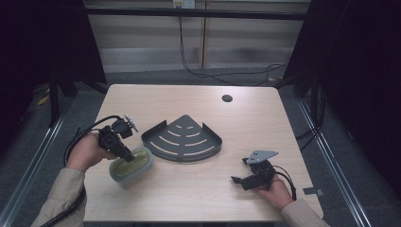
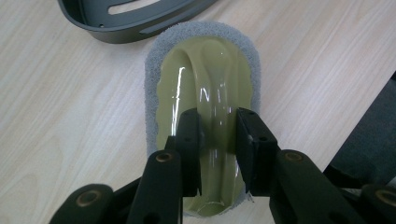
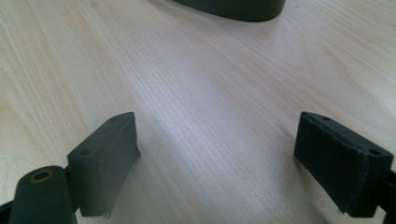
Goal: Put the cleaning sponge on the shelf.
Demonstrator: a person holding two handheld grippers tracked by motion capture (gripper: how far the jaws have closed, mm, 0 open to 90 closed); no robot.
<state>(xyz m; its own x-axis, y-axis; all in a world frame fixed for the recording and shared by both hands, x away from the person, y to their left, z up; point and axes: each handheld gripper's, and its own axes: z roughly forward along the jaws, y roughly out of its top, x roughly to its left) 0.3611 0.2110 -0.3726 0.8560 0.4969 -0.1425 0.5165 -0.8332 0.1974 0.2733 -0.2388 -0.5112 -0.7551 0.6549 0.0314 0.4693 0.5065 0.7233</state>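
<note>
Scrubber [image 2: 205, 93] handle pinched by downward-tilted left tool [image 2: 217, 140].

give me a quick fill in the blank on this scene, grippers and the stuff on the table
1. The left gripper has its jaws closed on the raised handle of the ____.
2. The right gripper has its jaws ____, with bare table between them.
3. The dark corner tray has ____ in it.
4. In the high view, the scrubber lies to the ____ of the tray.

Missing words: scrubber; open; nothing; left
</note>
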